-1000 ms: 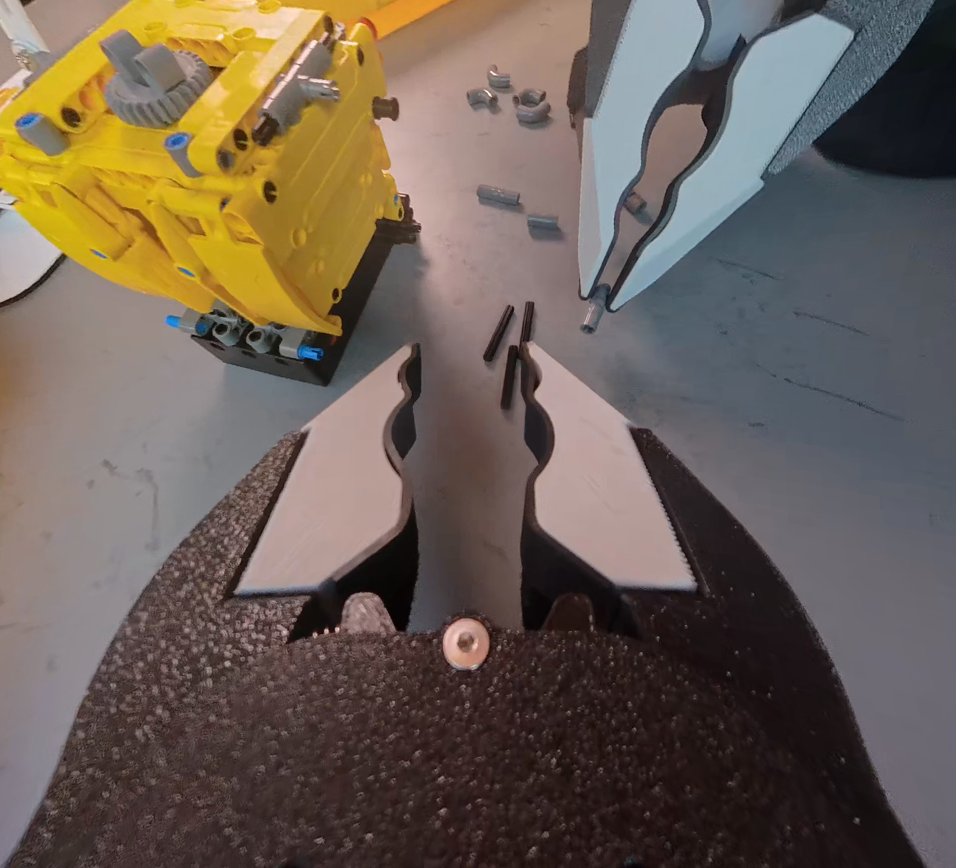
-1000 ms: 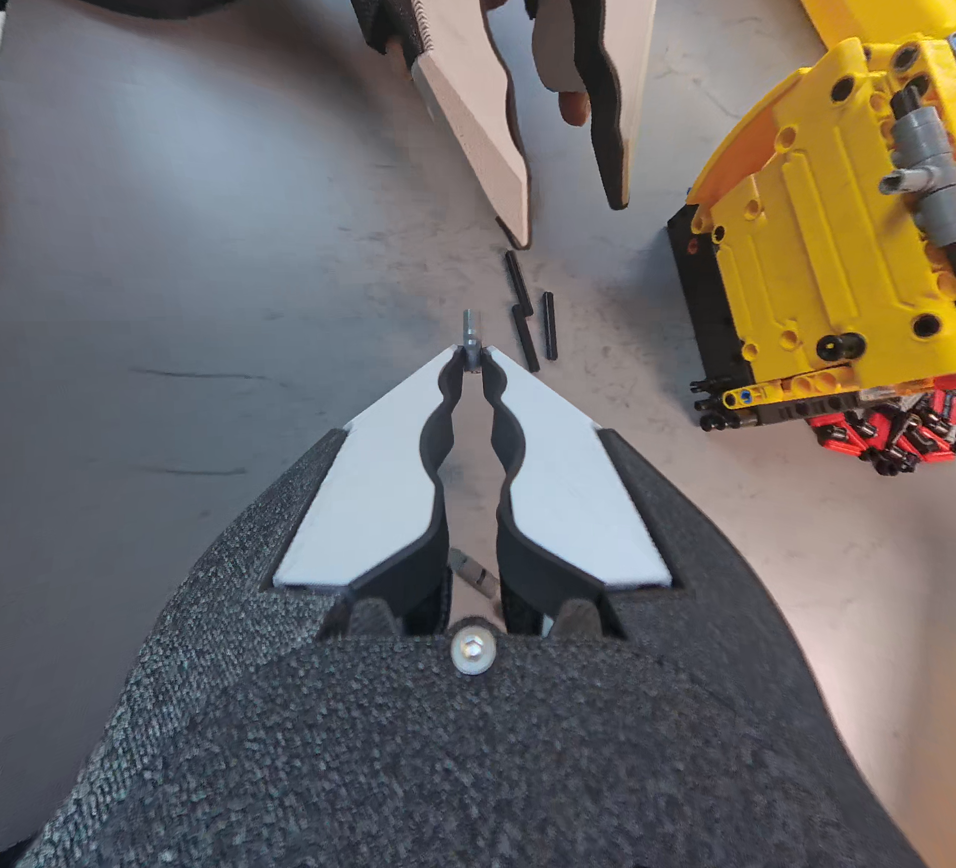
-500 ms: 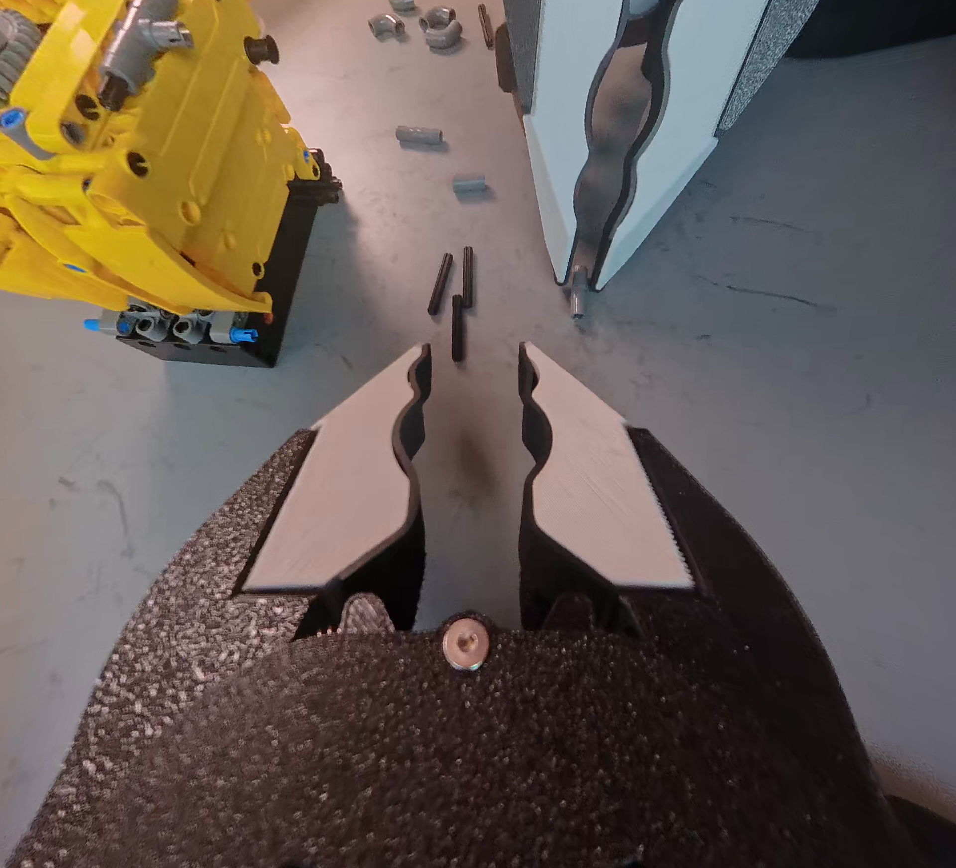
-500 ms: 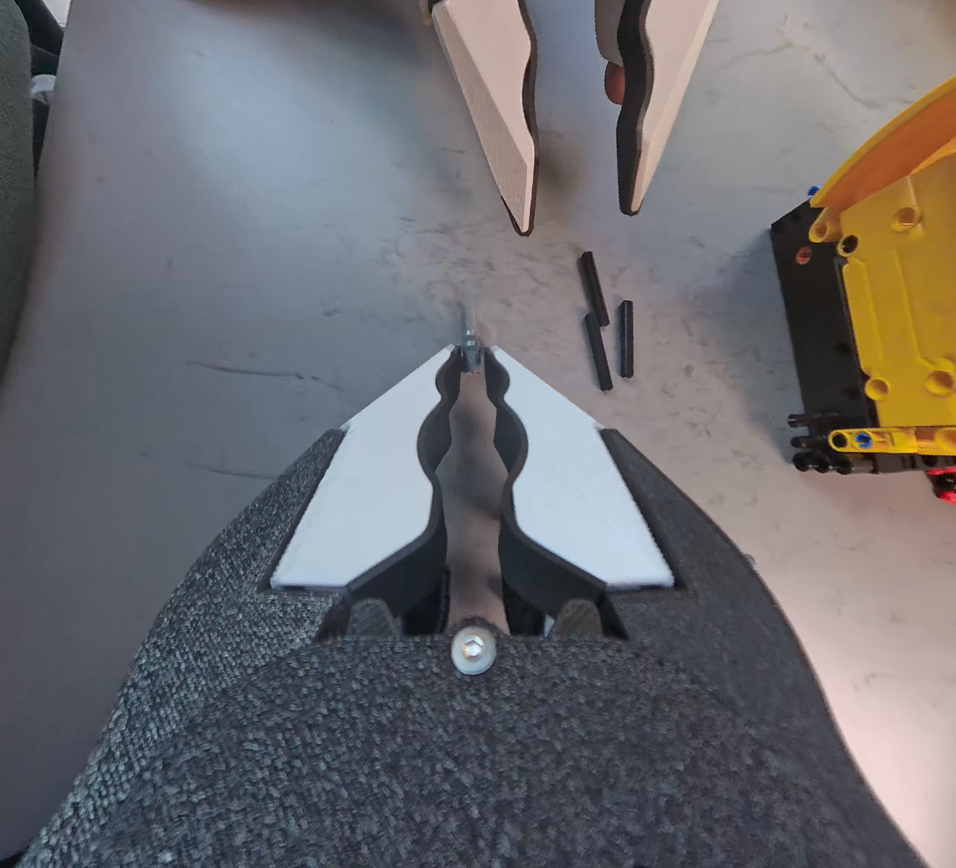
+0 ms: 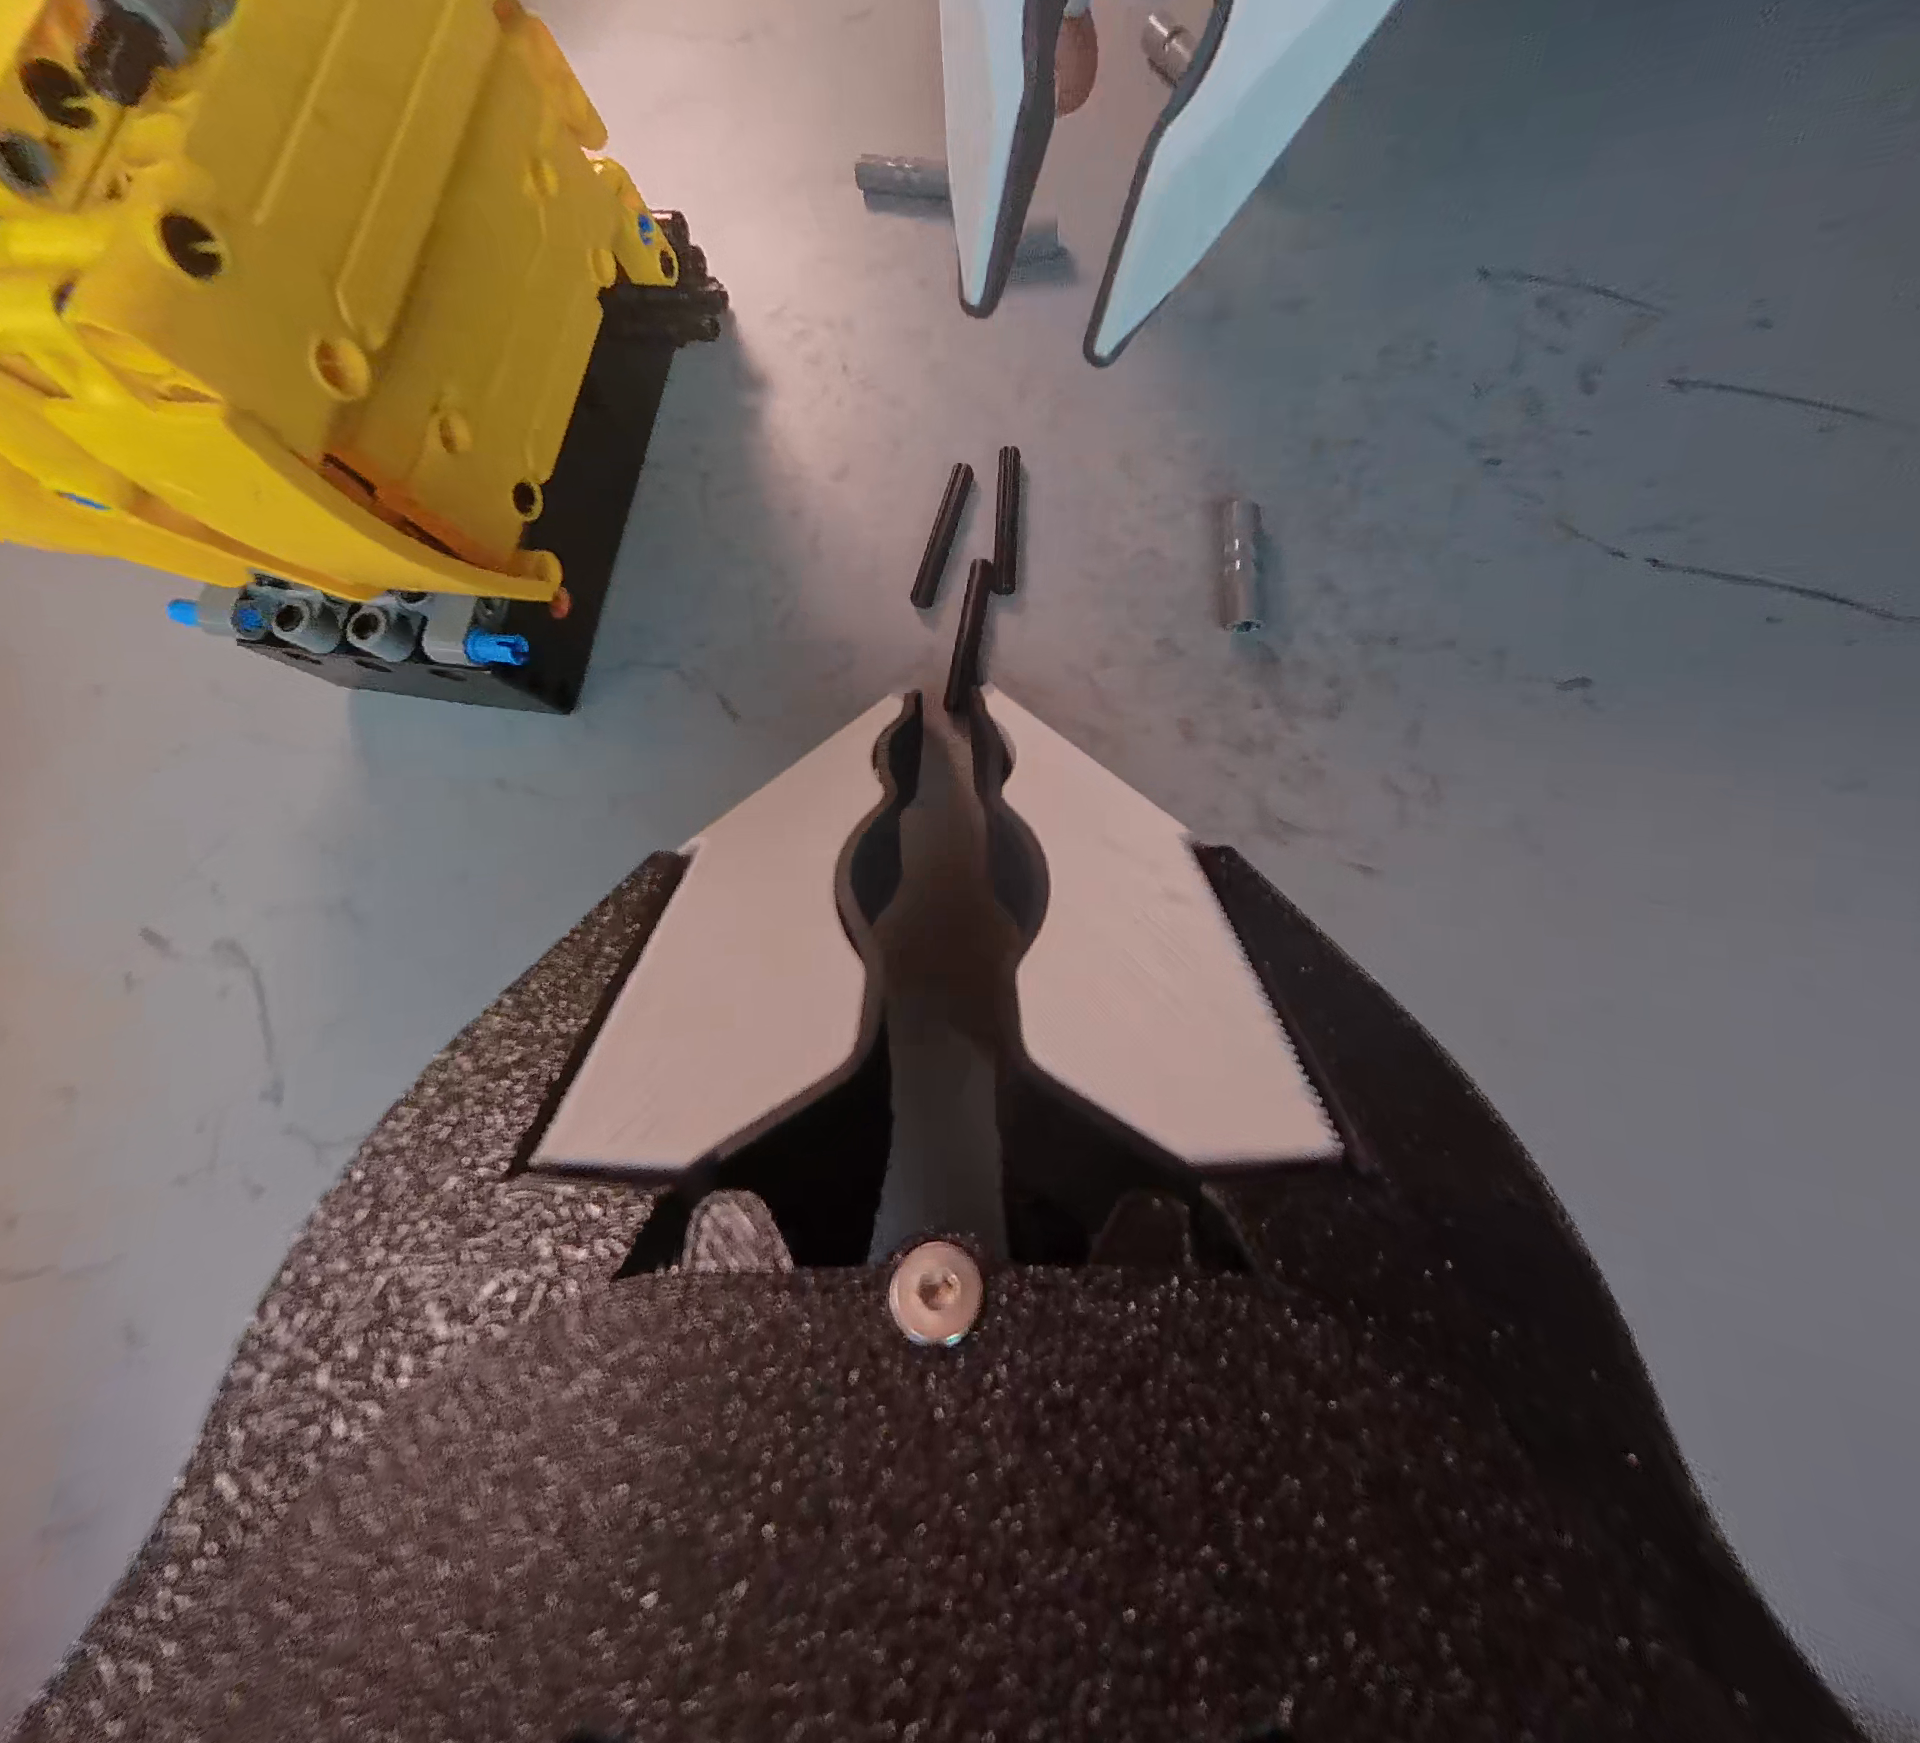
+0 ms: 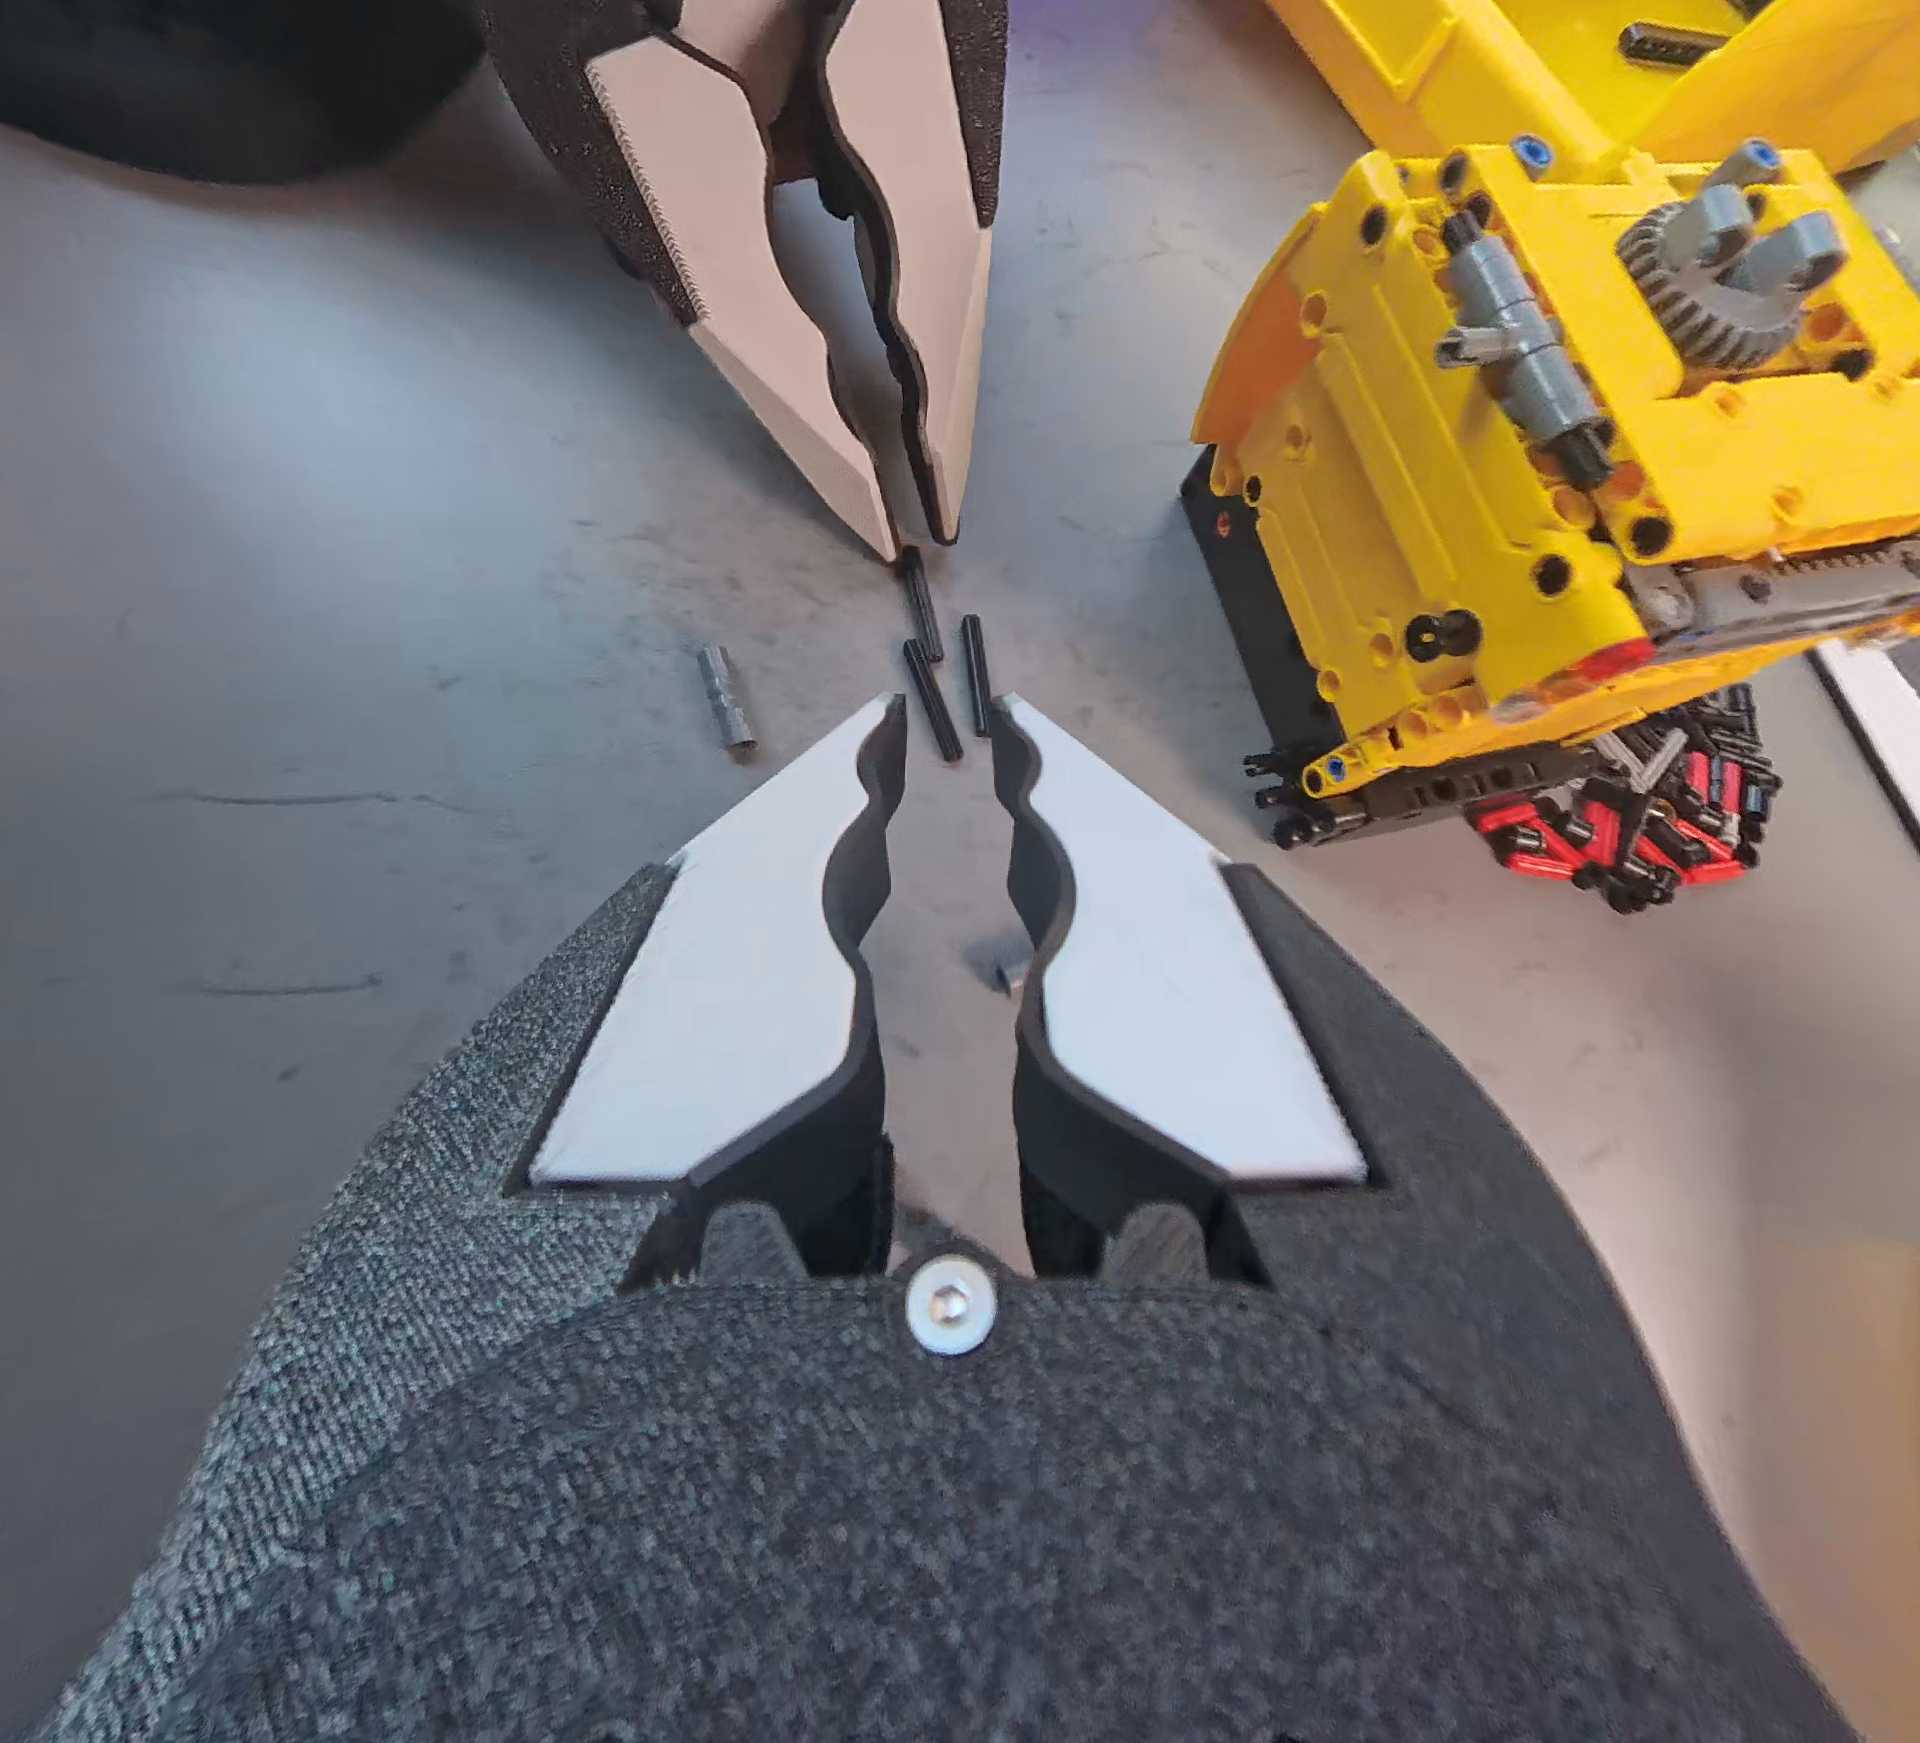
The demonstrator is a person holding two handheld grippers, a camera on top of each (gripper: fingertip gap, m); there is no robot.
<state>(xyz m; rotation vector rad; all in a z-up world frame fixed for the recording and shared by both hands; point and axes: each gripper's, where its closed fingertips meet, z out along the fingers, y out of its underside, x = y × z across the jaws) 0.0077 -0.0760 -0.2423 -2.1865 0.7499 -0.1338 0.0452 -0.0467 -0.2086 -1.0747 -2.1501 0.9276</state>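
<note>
Grey pin (image 5: 1241,563) dropped — right hand-held gripper (image 6: 948,714) parted, left hand-held gripper (image 5: 948,698) pinching black rod (image 5: 968,625).

The right gripper (image 6: 945,714) has opened and dropped the grey pin (image 6: 725,698) on the table. The left gripper (image 5: 945,701) has closed on one black rod (image 5: 966,633).

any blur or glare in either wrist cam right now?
Left wrist view: yellow brick model smeared at the upper left, black rods sharp, soft glare on the table at top. Right wrist view: mostly sharp, bright patch on the table at right; both bend at the edges.
</note>
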